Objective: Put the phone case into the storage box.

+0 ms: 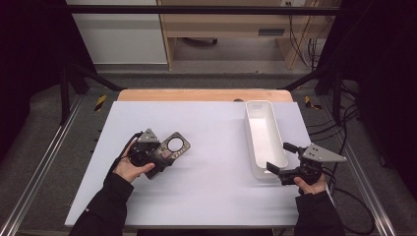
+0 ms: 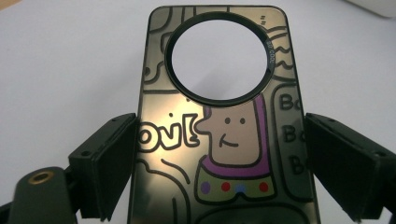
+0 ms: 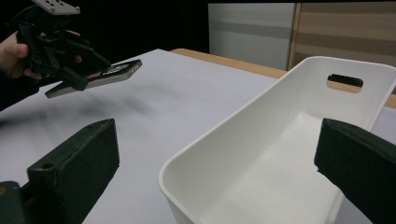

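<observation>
The left claw clamps the illustrated phone case by its long edges, lifted just off the tabletop. Keep it level on the way to the white bin, where the right claw waits released.

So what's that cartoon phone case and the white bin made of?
The phone case looks like shiny, mirror-like plastic or metal: it glints gold under the printed drawing. The white bin looks like smooth molded plastic, with thin walls, a rounded rim and a soft sheen.
</observation>
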Tool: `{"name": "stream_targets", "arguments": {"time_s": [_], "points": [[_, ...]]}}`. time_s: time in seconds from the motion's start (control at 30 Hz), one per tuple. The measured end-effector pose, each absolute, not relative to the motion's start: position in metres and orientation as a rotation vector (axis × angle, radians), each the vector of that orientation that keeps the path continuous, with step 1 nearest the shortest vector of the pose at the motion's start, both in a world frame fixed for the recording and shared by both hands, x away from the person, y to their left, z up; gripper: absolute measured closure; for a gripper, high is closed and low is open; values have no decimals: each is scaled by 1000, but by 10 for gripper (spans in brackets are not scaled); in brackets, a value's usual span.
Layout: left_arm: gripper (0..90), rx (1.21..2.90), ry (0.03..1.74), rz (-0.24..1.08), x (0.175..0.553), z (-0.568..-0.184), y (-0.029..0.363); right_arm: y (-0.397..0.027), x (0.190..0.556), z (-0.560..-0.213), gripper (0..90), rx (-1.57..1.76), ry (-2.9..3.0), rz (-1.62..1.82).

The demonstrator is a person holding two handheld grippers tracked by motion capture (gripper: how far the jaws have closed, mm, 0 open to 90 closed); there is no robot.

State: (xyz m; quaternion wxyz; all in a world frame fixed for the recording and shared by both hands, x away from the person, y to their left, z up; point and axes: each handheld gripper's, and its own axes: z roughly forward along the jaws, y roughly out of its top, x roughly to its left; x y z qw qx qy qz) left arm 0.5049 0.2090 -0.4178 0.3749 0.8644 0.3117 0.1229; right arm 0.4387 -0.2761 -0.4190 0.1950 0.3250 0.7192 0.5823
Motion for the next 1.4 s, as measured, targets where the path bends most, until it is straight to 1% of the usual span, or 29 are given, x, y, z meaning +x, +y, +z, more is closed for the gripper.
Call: {"name": "stream_targets", "arguments": {"time_s": [0.9,1.4], "points": [[117,2235,603,249,478,-395,183,-255,436,-413,4,795,2143,1634],[117,2249,537,205,469,-391,171,-240,434,-410,5,718,2208,1630]]}}
